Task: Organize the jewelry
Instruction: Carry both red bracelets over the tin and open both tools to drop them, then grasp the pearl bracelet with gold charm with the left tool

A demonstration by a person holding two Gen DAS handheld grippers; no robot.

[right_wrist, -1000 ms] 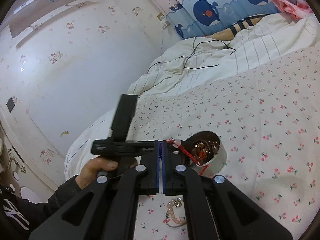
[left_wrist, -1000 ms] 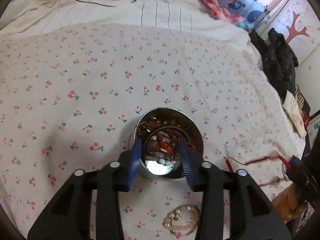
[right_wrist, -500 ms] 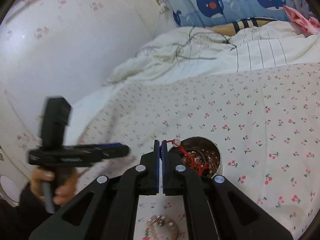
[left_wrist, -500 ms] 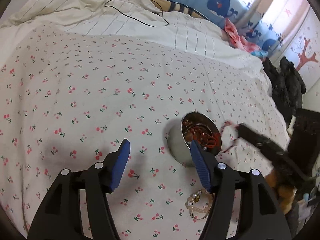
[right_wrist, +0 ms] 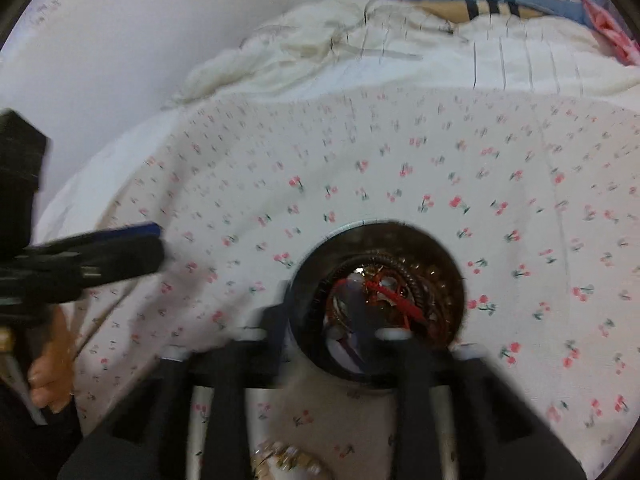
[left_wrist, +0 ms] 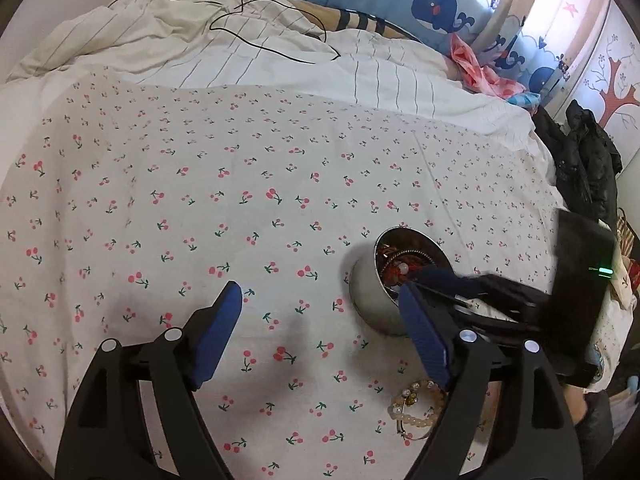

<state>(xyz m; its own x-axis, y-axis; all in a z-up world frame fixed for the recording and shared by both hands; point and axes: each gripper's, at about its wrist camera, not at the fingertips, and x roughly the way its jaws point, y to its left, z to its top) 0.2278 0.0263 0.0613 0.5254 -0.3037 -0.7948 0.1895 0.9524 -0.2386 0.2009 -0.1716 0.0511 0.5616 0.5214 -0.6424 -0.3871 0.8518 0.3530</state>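
Jewelry tin on the cherry-print bed, both grippers near it
The left gripper (left_wrist: 320,320) hangs spread wide and empty beside the round tin (left_wrist: 380,300) of beads; the right gripper (right_wrist: 364,312), blurred, reaches over the tin's mouth with a red cord (right_wrist: 396,300), jaw state unclear; a pearl bracelet (left_wrist: 416,408) lies nearer the bed's front edge

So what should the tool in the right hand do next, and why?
Probably lift the right gripper straight up, clear of the round silver tin. It hangs over the tin's mouth, the red cord bracelet already lies among the jewelry inside, and a pearl-beaded bracelet lies on the cherry-print sheet.
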